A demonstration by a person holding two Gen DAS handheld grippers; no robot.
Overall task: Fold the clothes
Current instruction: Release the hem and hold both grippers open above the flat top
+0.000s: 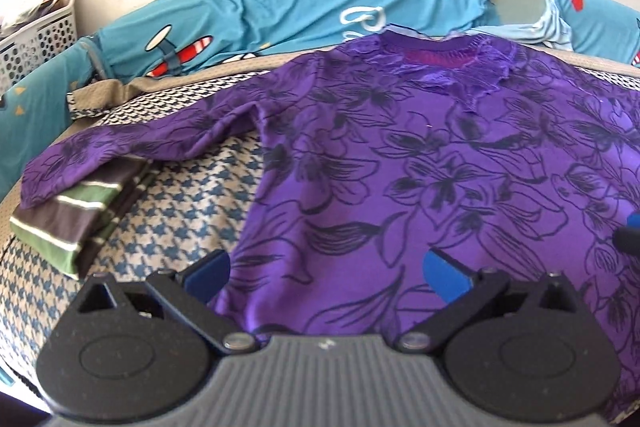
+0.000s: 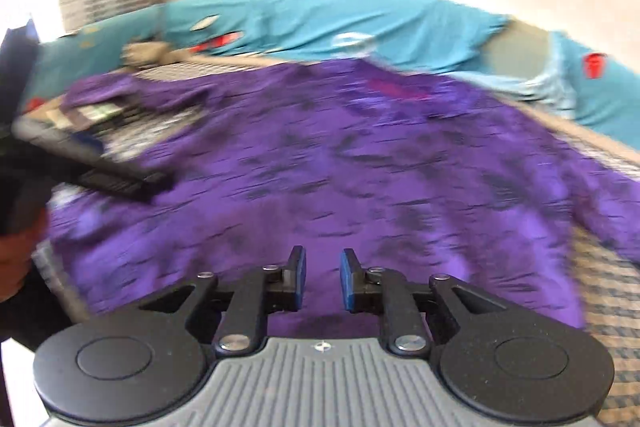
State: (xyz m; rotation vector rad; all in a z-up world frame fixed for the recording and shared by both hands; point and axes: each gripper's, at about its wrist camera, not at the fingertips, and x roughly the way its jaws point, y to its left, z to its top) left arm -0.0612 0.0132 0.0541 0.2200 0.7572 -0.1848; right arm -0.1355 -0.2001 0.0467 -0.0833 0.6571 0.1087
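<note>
Purple flowered shirt (image 1: 400,163) lies spread flat on the checked bed cover (image 1: 192,203), neck toward the teal bedding (image 1: 280,3). Its L sleeve drapes over a folded striped garment (image 1: 76,211). Left gripper (image 1: 328,271) is spread wide over the hem w/ nothing betw. its fingers. Right gripper (image 2: 323,279) is slightly parted, nothing gripped, above the shirt; that view is blurred. White basket (image 1: 40,31) at far L.

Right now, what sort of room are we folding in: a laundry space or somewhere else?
Most likely a bedroom. The purple floral top lies spread on a houndstooth-patterned bed cover, teal bedding printed with planes is bunched along the wall, and a white perforated basket stands in the corner.
</note>
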